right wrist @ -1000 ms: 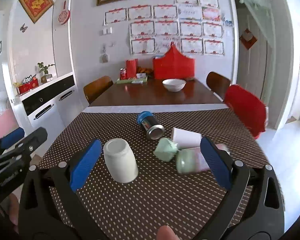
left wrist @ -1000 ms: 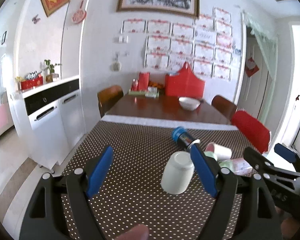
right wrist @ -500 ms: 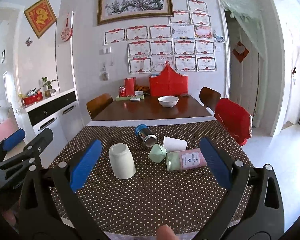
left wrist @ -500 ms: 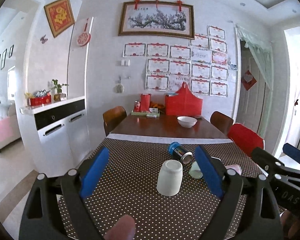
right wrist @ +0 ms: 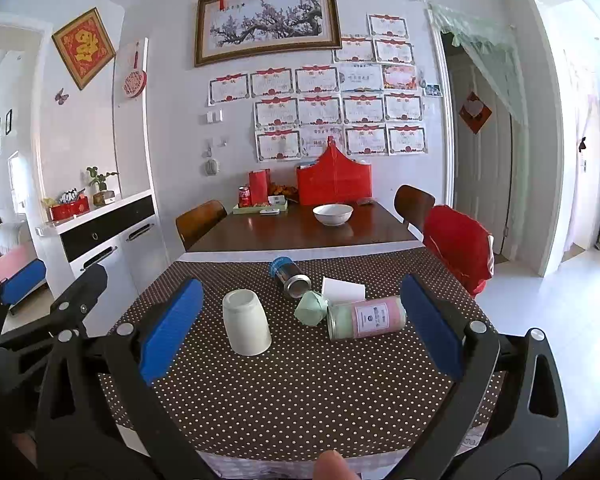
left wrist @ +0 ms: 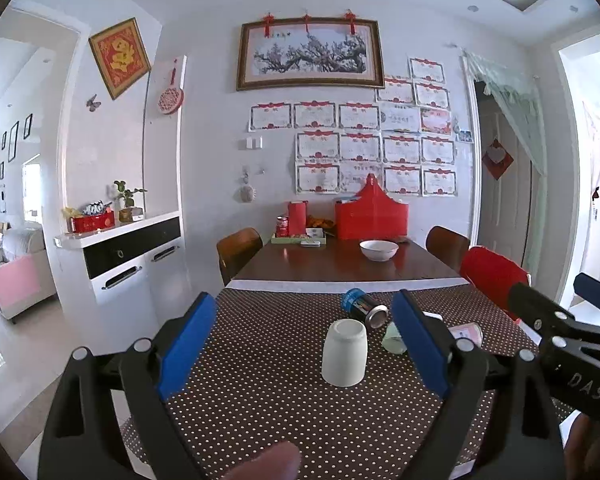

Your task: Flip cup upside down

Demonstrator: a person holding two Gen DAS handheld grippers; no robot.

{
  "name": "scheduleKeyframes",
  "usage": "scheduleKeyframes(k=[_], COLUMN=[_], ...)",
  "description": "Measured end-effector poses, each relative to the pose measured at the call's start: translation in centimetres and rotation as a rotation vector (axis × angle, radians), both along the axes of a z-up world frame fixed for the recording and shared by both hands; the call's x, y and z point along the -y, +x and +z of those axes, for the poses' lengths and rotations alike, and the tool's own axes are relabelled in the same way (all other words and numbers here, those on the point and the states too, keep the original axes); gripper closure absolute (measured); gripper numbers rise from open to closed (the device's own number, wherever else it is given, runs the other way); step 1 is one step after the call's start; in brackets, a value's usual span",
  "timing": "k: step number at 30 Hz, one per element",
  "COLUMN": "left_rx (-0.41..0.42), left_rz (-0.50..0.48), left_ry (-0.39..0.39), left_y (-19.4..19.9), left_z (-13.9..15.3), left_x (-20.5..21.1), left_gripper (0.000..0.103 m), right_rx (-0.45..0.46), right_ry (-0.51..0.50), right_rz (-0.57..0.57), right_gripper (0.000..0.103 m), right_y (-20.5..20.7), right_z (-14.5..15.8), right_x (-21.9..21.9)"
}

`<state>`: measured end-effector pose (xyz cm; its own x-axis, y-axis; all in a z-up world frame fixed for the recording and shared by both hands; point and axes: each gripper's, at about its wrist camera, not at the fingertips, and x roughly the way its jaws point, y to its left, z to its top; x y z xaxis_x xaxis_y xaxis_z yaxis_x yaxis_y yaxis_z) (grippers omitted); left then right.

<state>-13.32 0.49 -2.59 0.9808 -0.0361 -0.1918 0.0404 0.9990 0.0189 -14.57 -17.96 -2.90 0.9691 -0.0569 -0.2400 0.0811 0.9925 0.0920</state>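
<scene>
**Cup mouth-down on the dotted cloth, both grippers wide and empty**

Cup (right wrist: 246, 322), white, stands inverted on the brown polka-dot tablecloth (right wrist: 300, 392), apart from both tools. Beyond it I see bare wooden table (right wrist: 300, 232) with one white bowl (right wrist: 333, 213), and certificates on the far wall. My right gripper (right wrist: 296, 330) shows the pink-labelled jar (right wrist: 366, 317) whole; my left gripper (left wrist: 300, 344) half hides it behind a blue pad. I count one cup, one jar, one blue-capped can (right wrist: 290, 276), all lying nearby.
</scene>
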Motion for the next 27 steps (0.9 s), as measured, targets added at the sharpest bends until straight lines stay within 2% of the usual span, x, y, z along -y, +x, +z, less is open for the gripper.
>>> scheduleKeyframes(k=[27], left_rx=[-0.008], left_rz=[0.004], left_ry=[-0.001], left_y=[-0.13], left_z=[0.08], left_x=[-0.17], left_gripper=[0.011], right_rx=[-0.010], right_ry=[0.017], right_rz=[-0.002], right_gripper=[0.006], right_y=[0.10], right_z=[-0.42], right_x=[0.24])
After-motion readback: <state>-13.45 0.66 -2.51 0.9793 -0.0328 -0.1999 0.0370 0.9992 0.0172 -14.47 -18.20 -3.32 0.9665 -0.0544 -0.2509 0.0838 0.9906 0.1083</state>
